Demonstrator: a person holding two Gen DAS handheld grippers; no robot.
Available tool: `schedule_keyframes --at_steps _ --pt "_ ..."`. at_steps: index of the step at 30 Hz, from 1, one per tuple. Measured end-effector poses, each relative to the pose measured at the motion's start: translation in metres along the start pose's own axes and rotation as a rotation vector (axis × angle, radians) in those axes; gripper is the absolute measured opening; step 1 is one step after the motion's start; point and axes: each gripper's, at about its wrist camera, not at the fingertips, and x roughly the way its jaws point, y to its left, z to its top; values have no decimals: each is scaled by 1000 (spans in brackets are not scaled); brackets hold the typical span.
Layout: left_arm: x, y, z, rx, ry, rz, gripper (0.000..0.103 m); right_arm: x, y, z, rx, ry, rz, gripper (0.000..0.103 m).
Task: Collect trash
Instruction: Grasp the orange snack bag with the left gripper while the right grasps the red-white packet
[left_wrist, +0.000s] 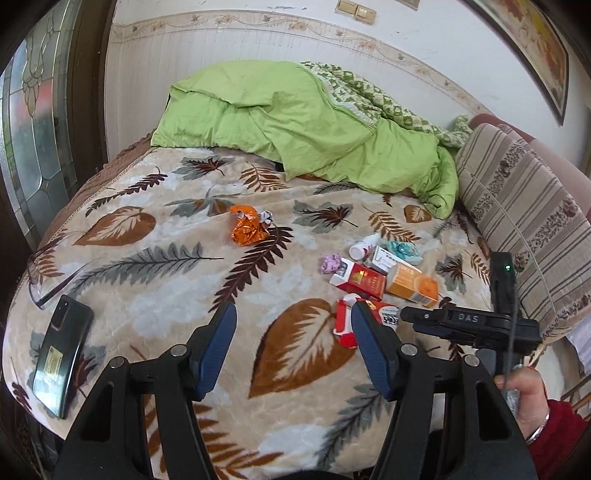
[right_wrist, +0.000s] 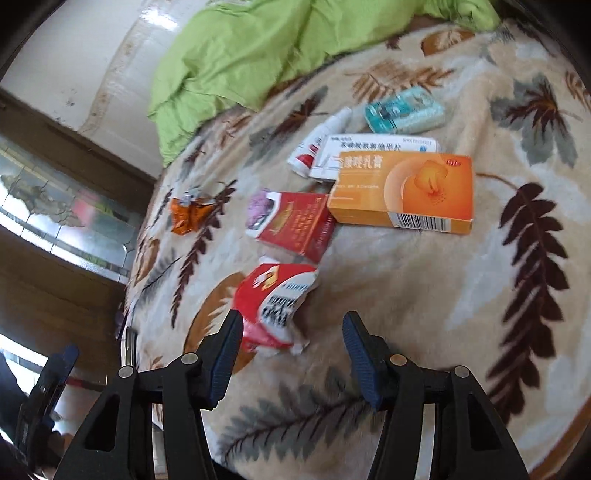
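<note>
Both grippers gaping, empty: left gripper (left_wrist: 293, 314), right gripper (right_wrist: 291, 325). Approach step, probably. Torn red wrapper (right_wrist: 273, 299) lower centre, blurred, just beyond right tips. Next: advance, straddle, pinch.

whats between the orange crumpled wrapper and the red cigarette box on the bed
A small purple crumpled wad beside the red cigarette box; from there to the orange wrapper, bare blanket. Left wrist view.

Phone (left_wrist: 61, 356), green quilt (left_wrist: 295, 125), striped cushion (left_wrist: 524, 218)
</note>
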Motion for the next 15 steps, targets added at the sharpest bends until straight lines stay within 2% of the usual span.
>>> schedule_keyframes --at_steps 3,5,6,8,10,11,12,15 --pt "13 11 4 -18 16 6 63 22 -1 6 28 34 25 55" --pt "23 19 7 -28 31 9 63 35 2 7 44 58 51 41" --pt "28 22 8 -34 37 14 63 41 4 6 51 73 73 31" --pt "35 27 11 -43 47 16 63 47 11 5 56 85 99 23" --pt "44 30 16 -45 51 23 65 38 20 1 41 48 115 10" --pt "47 31 18 -45 49 29 69 33 24 -2 32 26 134 7" --pt "52 31 22 -46 45 37 73 25 30 -6 19 -2 145 6" --pt "70 32 35 -42 38 64 74 -1 45 -25 -66 -120 91 6"
